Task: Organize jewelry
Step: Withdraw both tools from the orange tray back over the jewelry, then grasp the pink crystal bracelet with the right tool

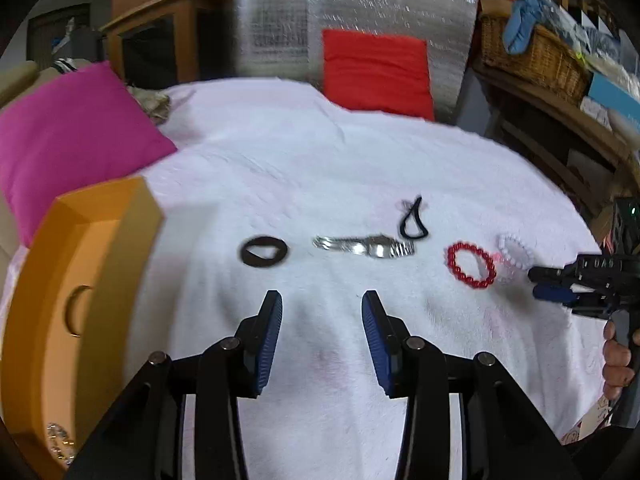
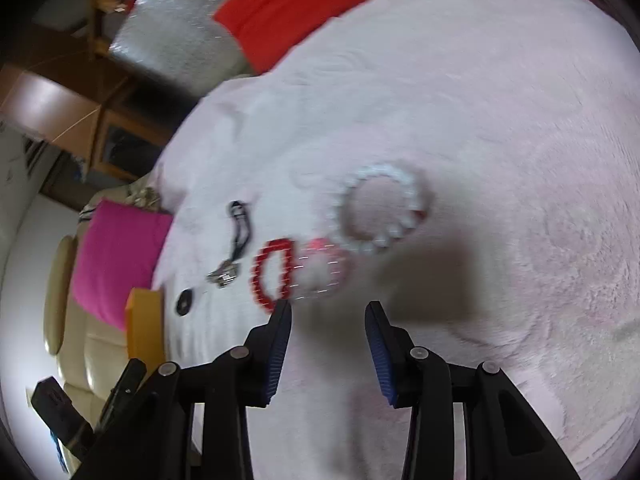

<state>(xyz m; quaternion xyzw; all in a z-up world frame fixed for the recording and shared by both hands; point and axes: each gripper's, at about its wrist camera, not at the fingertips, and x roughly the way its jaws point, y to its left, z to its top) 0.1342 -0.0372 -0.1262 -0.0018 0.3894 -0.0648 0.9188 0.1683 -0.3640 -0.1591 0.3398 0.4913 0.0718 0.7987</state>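
Left wrist view: the left gripper (image 1: 322,322) is hovering with its jaws spread wide and nothing between them, above a bed covered in a fluffy white blanket (image 1: 320,152). The jewelry is lying in a loose row across the middle of the bed. From the left: a black ring-shaped band (image 1: 264,252), a silver metal wristwatch (image 1: 366,245), a black cord loop (image 1: 412,220) just behind the watch, a red bead bracelet (image 1: 472,265), and a pale bead bracelet (image 1: 516,251) touching or nearly touching the red one. An orange box (image 1: 80,280) is sitting at the bed's left edge, with something sparkly (image 1: 60,444) low inside it. The right gripper (image 1: 548,284) is reaching in from the right edge, near the bracelets; its jaws appear parted. A pink cushion (image 1: 76,140) and a red cushion (image 1: 376,72) are resting at the far edge. White lettering on the right gripper's body is too blurred to read.

Right wrist view: the right gripper (image 2: 328,322) is hanging open and empty, just short of the red bead bracelet (image 2: 274,274), a clear bead bracelet (image 2: 324,274) overlapping it, and the pale bead bracelet (image 2: 380,210) beyond. The watch (image 2: 222,276), cord (image 2: 240,226), black band (image 2: 185,301) and orange box (image 2: 144,332) are farther left.

Judging by looks, the bead bracelets are probably light, floppy and likely to roll, so pinching across one strand of the ring should work best. The watch seems heavier and slick; gripping its strap near the case looks safest. The soft pile may let thin pieces sink.
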